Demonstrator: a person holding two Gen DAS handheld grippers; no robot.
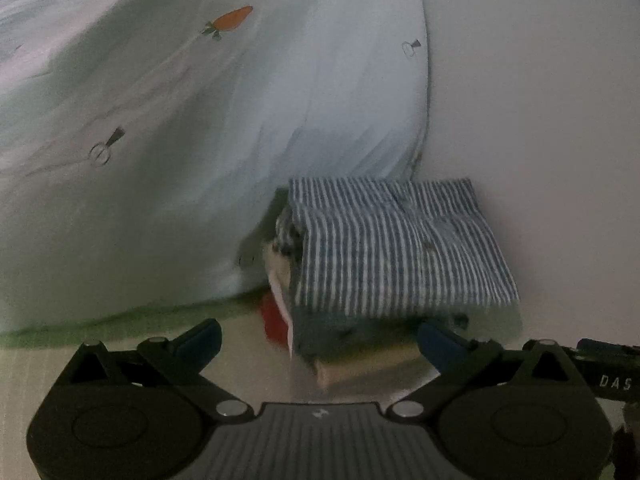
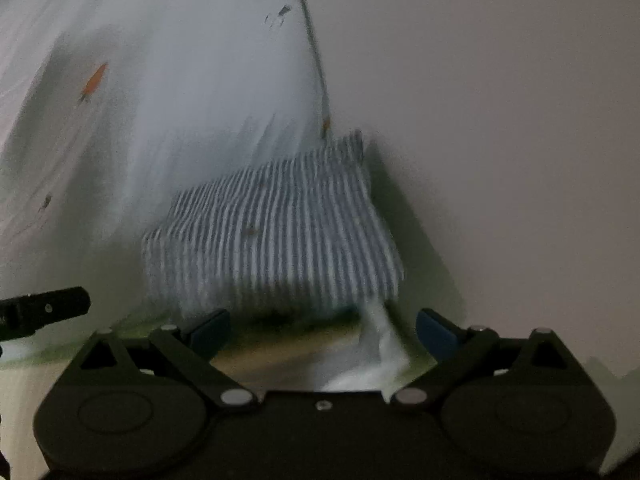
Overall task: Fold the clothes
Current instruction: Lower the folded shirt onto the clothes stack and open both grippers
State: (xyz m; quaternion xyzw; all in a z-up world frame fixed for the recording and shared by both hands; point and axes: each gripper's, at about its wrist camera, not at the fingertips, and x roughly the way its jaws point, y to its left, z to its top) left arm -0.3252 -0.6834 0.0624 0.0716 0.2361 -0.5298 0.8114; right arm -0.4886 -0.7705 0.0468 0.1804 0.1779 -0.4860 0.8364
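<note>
A folded blue-and-white striped garment (image 1: 396, 244) tops a stack of folded clothes, with red cloth (image 1: 270, 320) and a white edge showing at the stack's left side. The same striped garment (image 2: 276, 236) fills the middle of the right wrist view, blurred, and a white piece of cloth (image 2: 380, 344) hangs below its right corner. My left gripper (image 1: 320, 340) stands open just in front of the stack, nothing between its blue pads (image 1: 200, 340). My right gripper (image 2: 324, 332) is also open; the white cloth lies between its blue pads (image 2: 438, 336) without being pressed.
A white bedcover printed with carrots (image 1: 232, 20) rises behind and left of the stack. A pale plain wall (image 1: 540, 120) fills the right side. A green strip (image 1: 120, 324) runs along the cover's lower edge above a light surface. The other gripper's black tip (image 2: 44, 308) shows at the left.
</note>
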